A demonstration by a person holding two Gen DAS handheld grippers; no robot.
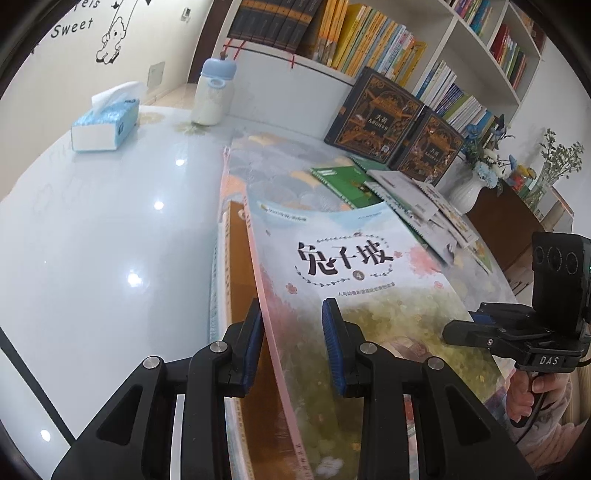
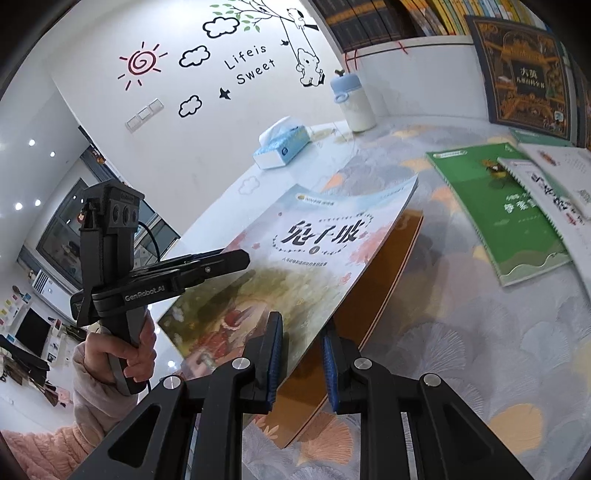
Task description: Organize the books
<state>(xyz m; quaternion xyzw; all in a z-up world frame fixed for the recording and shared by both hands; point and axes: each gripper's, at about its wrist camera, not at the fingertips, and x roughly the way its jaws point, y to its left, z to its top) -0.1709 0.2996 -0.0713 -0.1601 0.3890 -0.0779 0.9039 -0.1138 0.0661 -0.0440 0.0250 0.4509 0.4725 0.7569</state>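
- At 10 o'clock in the left wrist view, a tissue box (image 1: 107,123) and a milk bottle (image 1: 214,94) sit far back on the counter (image 1: 110,240), well apart from the books.
- The left gripper (image 1: 295,325) has its fingers apart. The pink spine edge of the picture book (image 1: 351,273) runs between them, but only the left pad looks close to it. I think it is steadying that side, not pinching it.
- The picture book is tilted up off an orange book (image 1: 240,280) that lies flat under it. It looks like it is being lifted with both grippers, one on each side, so it does not flop.
- The right gripper (image 2: 303,350) has the other edge of the book between its fingers. I cannot tell if the pads are squeezing it.
- At 2 o'clock, a green book (image 2: 498,210) and white books (image 2: 554,177) lie in a loose pile, still to be tidied.
- Only the left wrist view shows the bookshelf (image 1: 461,33) and the flower vase (image 1: 469,188). Only the right wrist view shows the sun sticker (image 2: 140,62) on the wall.
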